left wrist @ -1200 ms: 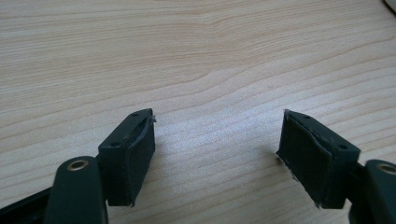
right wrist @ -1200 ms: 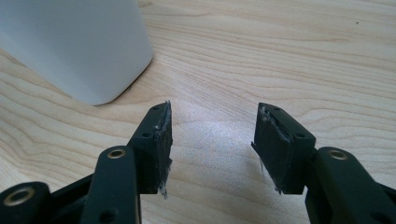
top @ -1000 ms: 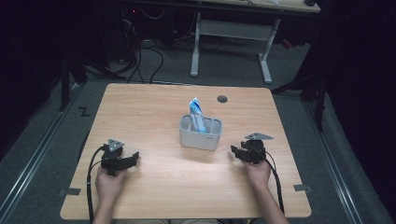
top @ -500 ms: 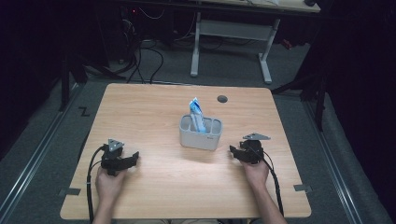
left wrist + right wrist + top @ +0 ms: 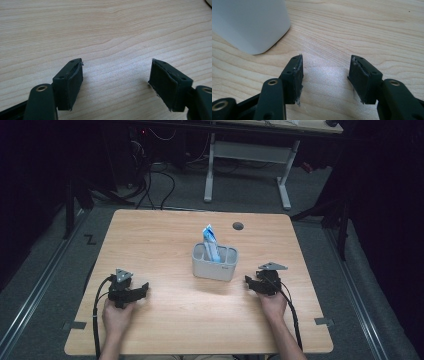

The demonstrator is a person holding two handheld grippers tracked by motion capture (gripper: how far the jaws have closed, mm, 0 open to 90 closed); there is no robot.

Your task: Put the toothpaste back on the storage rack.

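I see a light wooden table with rounded corners (image 5: 165, 240) filling the middle of the high view, its grain running left to right. A small dark round hole (image 5: 238, 226) sits in the top, right of centre near the far edge. At the centre of the frame, a pale grey plastic organiser tub with compartments (image 5: 215, 266) stands directly on the wood.

No readable text on white holder (image 5: 215, 265), blue packet (image 5: 211, 242) or table (image 5: 160, 245).

High view overlooks the table (image 5: 165, 330); gripper views skim it (close).
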